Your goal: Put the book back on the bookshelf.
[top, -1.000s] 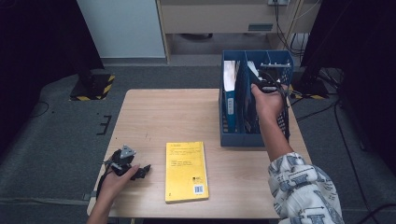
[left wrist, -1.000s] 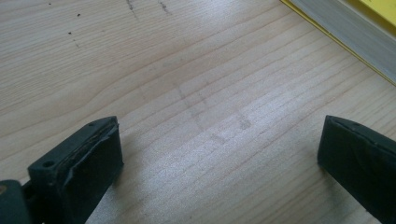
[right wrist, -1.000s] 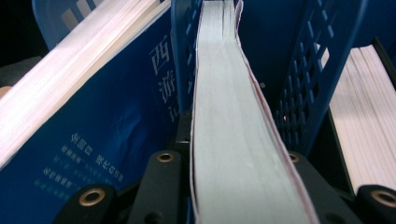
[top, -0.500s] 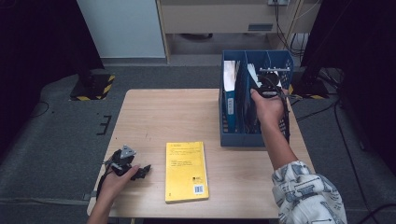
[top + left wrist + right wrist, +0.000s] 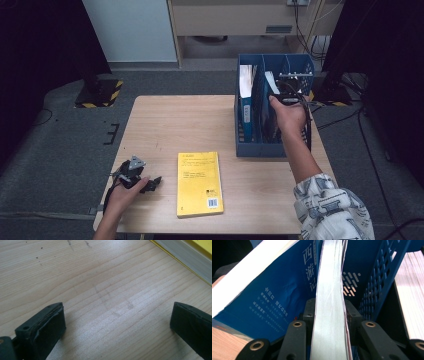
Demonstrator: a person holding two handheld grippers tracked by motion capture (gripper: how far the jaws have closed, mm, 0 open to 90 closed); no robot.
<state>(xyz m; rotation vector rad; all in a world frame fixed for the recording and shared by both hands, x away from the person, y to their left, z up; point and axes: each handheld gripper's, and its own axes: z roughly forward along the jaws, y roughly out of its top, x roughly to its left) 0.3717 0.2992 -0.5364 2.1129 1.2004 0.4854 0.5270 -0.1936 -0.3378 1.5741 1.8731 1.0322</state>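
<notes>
Nearest the person, the left gripper (image 5: 150, 183) rests on the wooden tabletop (image 5: 200, 125) at its front left corner, as it did a second ago. Its jaws are spread wide with nothing between them; the left gripper view shows bare wood there and, cut off at the top right edge, a corner of the yellow book (image 5: 197, 253). That yellow book (image 5: 199, 183) lies flat just right of the left gripper, unmoved.

Farther back, the right gripper (image 5: 280, 100) reaches into the blue file rack (image 5: 260, 147) at the right of the tabletop. Compared with the earlier picture the hand has shifted only slightly. The jaws have just been opening a little, yet in the right gripper view both pads still lie against the page edge of the upright book (image 5: 329, 315) standing in the rack's compartment, so it is grasped. Beside it leans a blue-covered book (image 5: 274, 300) with white Chinese characters.

From above, the hand hides the gripper's jaws and most of the held book, and the rack's inside is dark.
</notes>
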